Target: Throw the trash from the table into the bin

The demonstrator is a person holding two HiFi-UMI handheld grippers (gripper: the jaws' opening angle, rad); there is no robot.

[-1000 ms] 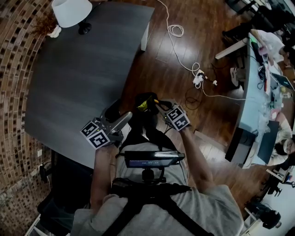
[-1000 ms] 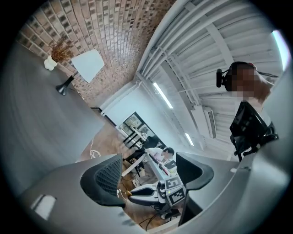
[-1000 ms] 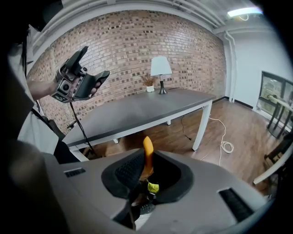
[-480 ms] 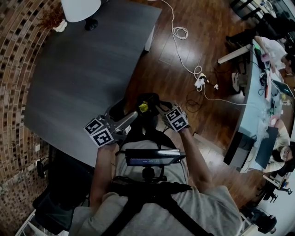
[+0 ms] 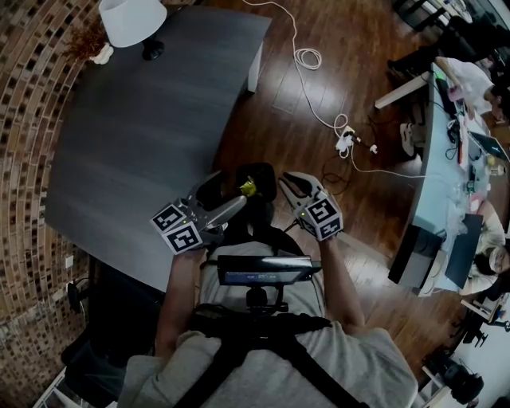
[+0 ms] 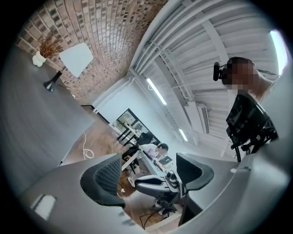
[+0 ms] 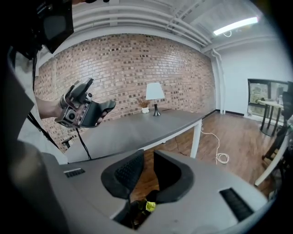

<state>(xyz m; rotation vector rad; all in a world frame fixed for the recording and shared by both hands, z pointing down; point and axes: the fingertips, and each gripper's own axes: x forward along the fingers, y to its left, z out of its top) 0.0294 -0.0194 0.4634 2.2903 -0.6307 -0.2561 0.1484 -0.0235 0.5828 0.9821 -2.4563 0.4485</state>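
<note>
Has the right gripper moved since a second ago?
Yes. The right gripper has lifted and drawn back from the bin, toward the picture's right. Its jaws have just been closing, with nothing between them.

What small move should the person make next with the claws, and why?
Probably draw the right claw back from the bin and stop. Its jaws have just been closing and hold nothing. The yellow trash lies in the bin, and the left claw is open and empty. The table shows only a lamp and a small vase.
</note>
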